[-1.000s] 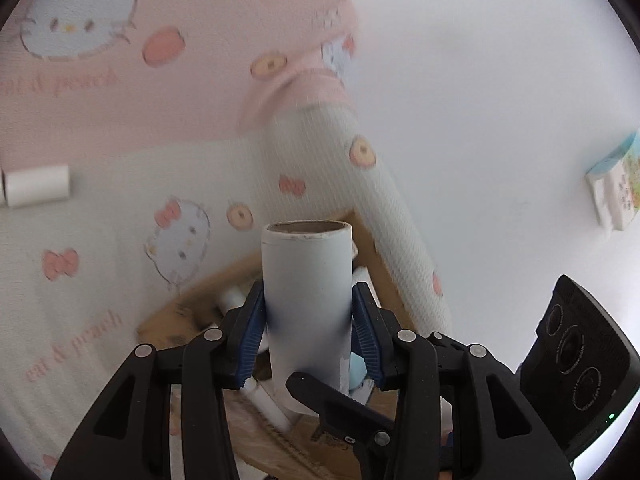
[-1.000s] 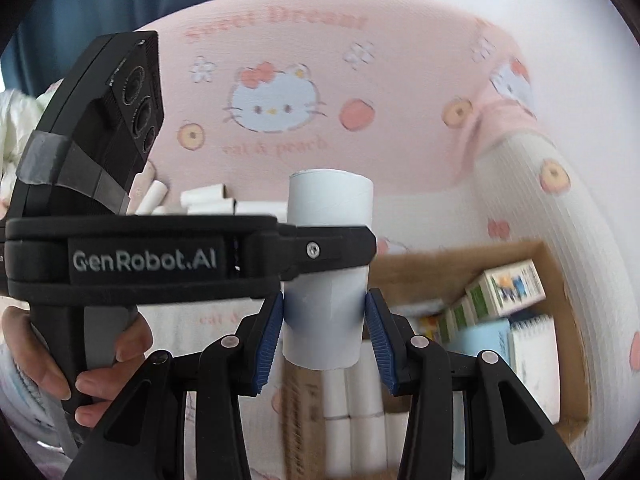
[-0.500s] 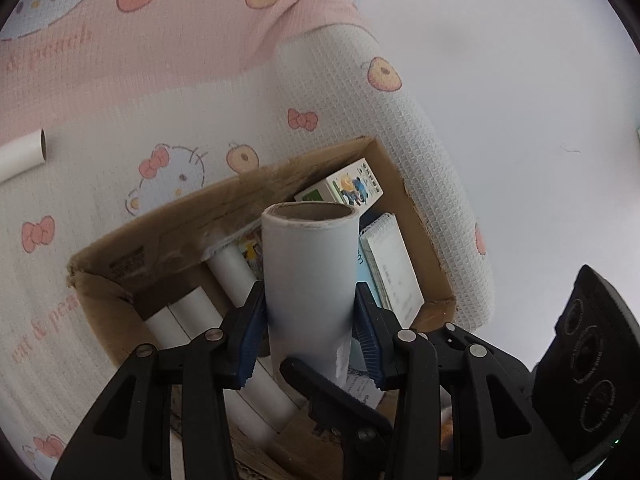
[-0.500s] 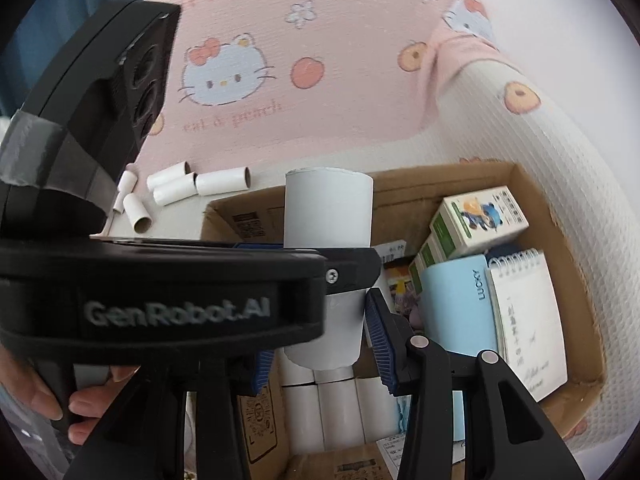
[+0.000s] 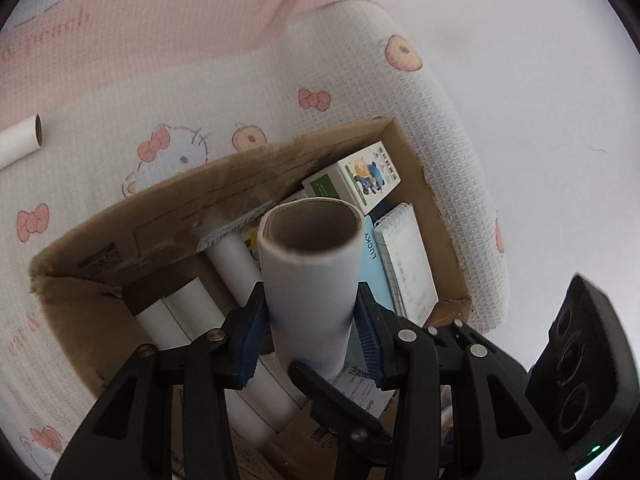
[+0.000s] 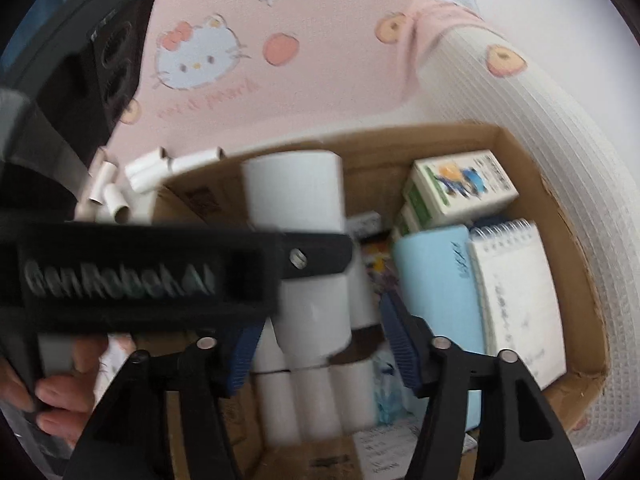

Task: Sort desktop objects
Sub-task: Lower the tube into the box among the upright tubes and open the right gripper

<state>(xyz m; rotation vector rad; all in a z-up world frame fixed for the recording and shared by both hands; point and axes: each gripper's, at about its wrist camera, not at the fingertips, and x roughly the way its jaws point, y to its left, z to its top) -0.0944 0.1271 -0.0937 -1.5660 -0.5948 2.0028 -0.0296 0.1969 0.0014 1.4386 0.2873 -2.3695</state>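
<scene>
My left gripper (image 5: 310, 332) is shut on a white cardboard tube (image 5: 312, 264), upright over the open cardboard box (image 5: 248, 160). In the right wrist view a second white tube (image 6: 294, 196) stands between the pads of my right gripper (image 6: 320, 332). Those jaws are opening, and a gap shows between the right pad and the tube. This tube hangs over the box (image 6: 520, 152), above several white tubes (image 6: 316, 400) lying inside. The left gripper's black body (image 6: 140, 276) crosses in front and hides the tube's middle.
The box also holds a light blue notebook (image 6: 440, 280), a spiral notepad (image 6: 516, 300) and a small printed carton (image 6: 460, 188). Loose tubes (image 6: 160, 168) lie on the pink and white blanket (image 5: 160, 60). A person's hand (image 6: 60, 384) grips the left tool.
Both grippers sank toward the box, which now fills the views. The right gripper's pads have spread away from its tube. The left grip is unchanged.
</scene>
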